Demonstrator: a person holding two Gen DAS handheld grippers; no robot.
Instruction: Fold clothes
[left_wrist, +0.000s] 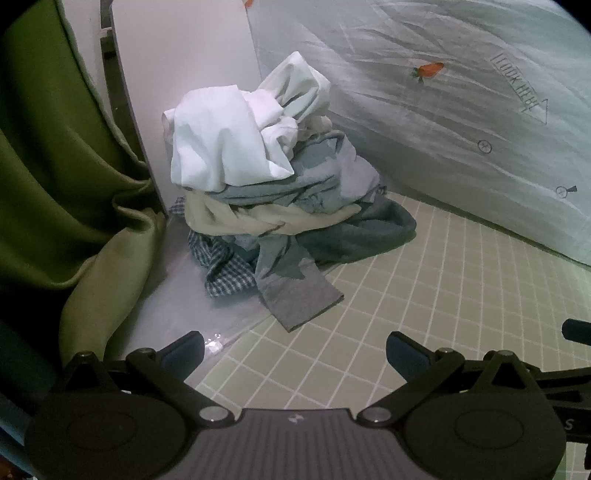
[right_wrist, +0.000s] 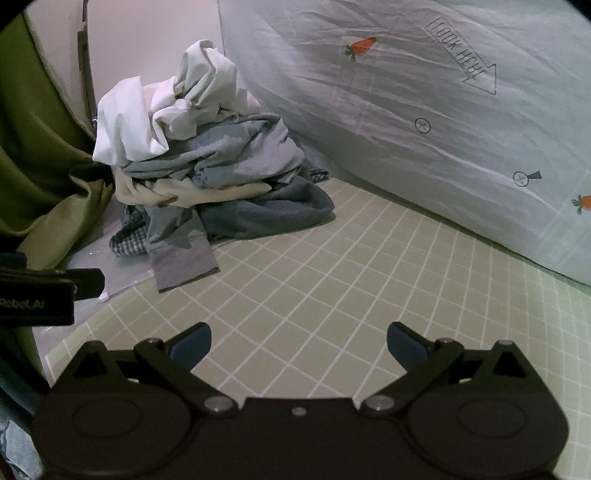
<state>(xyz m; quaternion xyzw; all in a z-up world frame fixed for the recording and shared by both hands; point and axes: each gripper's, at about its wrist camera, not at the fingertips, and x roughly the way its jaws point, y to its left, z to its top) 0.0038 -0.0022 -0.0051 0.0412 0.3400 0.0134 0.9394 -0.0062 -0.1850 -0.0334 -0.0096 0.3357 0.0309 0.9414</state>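
left gripper (left_wrist: 294, 350) spread wide, empty | right gripper (right_wrist: 299, 341) spread wide, empty | clothes pile (left_wrist: 273, 192) sat on grid mat (left_wrist: 424, 295), untouched

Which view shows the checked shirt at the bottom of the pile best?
The left wrist view: the checked shirt spreads broadly at the pile's base, its pattern clear. In the right wrist view the checked shirt is only a narrow strip, mostly hidden behind the grey sleeve.

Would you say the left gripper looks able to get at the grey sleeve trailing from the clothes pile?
Probably yes: the left gripper is open, and only bare checked mat lies between it and the grey sleeve.
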